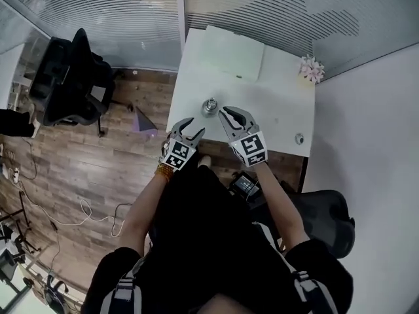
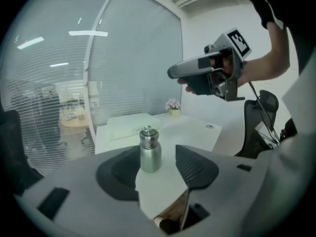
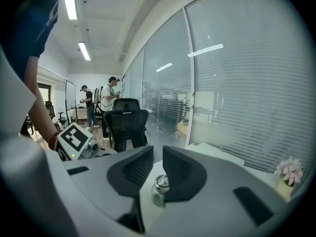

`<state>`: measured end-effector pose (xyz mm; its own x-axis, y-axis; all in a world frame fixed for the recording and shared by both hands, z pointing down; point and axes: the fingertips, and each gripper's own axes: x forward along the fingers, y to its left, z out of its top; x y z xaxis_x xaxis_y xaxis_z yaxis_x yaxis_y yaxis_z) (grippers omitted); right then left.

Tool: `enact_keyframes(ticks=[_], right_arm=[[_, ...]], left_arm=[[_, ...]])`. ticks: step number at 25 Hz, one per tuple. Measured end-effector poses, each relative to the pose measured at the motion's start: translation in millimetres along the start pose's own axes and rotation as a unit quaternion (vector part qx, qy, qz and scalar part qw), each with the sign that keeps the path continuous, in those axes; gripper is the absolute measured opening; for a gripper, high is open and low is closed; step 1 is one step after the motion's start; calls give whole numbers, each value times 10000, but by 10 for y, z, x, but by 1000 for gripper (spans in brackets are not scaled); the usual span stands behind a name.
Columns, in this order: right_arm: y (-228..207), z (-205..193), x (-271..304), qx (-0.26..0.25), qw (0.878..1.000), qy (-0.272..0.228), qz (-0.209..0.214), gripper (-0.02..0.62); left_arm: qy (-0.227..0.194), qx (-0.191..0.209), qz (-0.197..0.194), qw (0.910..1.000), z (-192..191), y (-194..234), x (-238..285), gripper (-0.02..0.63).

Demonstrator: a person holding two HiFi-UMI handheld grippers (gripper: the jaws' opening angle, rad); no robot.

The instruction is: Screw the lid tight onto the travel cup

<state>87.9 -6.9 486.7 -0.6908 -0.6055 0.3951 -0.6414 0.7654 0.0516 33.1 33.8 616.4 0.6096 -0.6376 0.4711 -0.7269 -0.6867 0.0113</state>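
The steel travel cup (image 1: 209,105) stands upright on the white table (image 1: 275,110) with its lid on top. In the left gripper view the cup (image 2: 149,149) sits a short way beyond my left gripper (image 2: 157,164), whose jaws are spread wide with nothing between them. In the head view my left gripper (image 1: 194,128) hangs at the table's near edge. My right gripper (image 1: 230,113) is just right of the cup, not touching it. Its jaws (image 3: 158,164) stand a narrow gap apart, and the cup (image 3: 159,189) shows below and beyond that gap.
A small flower pot (image 1: 311,69) stands at the table's far right corner, pale sheets (image 1: 236,54) lie at the back, and a small round fitting (image 1: 299,138) sits near the right edge. Black office chairs (image 1: 72,77) stand to the left and beside me (image 1: 327,214). Glass walls run behind.
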Motion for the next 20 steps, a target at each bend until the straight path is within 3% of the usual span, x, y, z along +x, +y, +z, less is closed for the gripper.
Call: enact_keyframes(ticks=[9,14,20], right_arm=[[-76,-319,584,22,9922,1240,117,120],[3,-733,871,335,9697,2363,528,307],[-139,-1123,997,925,9464,3046,553,304]], left_arm=[[502,-72,-603,9969,-323,229,700,278],[669,265,-1114,9912,-313,185,927,312],[985,527,-1362,9844,-387,211,1139,324]])
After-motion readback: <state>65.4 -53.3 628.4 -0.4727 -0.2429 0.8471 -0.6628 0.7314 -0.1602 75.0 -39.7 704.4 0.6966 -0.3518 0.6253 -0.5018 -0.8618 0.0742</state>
